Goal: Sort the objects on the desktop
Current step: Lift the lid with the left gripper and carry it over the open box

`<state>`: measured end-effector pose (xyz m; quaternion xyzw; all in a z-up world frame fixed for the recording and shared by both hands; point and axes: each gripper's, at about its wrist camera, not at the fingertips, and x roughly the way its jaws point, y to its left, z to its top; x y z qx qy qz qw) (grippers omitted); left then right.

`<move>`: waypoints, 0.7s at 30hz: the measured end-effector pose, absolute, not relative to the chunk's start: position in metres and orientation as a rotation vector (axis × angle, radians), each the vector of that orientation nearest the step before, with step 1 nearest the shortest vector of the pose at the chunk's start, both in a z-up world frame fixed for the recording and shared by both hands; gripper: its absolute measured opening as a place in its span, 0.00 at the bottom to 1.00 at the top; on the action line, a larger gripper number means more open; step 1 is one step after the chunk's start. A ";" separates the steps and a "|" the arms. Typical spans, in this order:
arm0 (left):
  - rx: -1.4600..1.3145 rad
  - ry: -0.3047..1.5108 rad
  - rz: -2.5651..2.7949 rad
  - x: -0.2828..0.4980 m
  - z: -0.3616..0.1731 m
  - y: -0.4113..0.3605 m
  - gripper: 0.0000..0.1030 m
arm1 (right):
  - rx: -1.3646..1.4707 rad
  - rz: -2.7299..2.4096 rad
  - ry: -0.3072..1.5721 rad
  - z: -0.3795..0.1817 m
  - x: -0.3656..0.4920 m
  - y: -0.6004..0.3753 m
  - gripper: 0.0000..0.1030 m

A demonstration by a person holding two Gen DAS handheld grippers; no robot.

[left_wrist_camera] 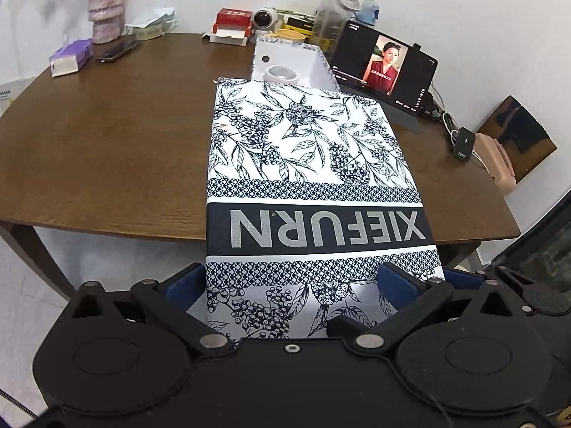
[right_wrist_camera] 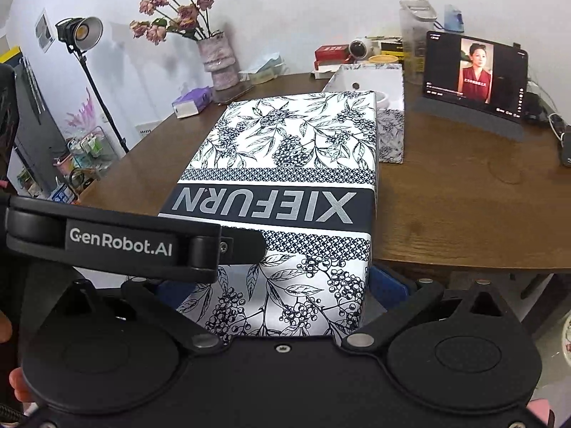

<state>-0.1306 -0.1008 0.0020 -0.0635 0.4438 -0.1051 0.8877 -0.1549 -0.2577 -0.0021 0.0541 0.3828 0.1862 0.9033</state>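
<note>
A long white box lid [left_wrist_camera: 303,149] printed with dark blue leaves and the word XIEFURN lies lengthwise between both grippers, its near end past the table's front edge. My left gripper [left_wrist_camera: 291,285] is shut on the lid's near end, blue pads pressing both long sides. My right gripper [right_wrist_camera: 274,285] is shut on the same lid [right_wrist_camera: 296,149]; its left finger is hidden behind the left gripper's black body [right_wrist_camera: 142,242]. Just beyond the lid's far end stands the matching open box [left_wrist_camera: 321,67], also in the right wrist view [right_wrist_camera: 390,135], with a round white item [left_wrist_camera: 282,73] inside.
The brown wooden table [left_wrist_camera: 107,142] carries a propped tablet [left_wrist_camera: 385,67] playing video at the right, a vase of flowers [left_wrist_camera: 105,10], a purple tissue pack [left_wrist_camera: 69,57], a phone [left_wrist_camera: 116,50], a clear bottle [left_wrist_camera: 333,10], and a charger with cables [left_wrist_camera: 464,144].
</note>
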 end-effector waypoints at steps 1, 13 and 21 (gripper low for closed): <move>-0.130 0.920 -0.219 -0.130 0.003 -0.102 1.00 | 0.113 0.384 0.788 -0.002 -0.154 -0.259 1.00; -0.112 0.866 -0.243 -0.100 0.016 -0.108 1.00 | 0.111 0.360 0.735 0.008 -0.121 -0.271 1.00; -0.105 0.831 -0.256 -0.045 0.020 -0.102 1.00 | 0.104 0.346 0.710 0.010 -0.062 -0.270 1.00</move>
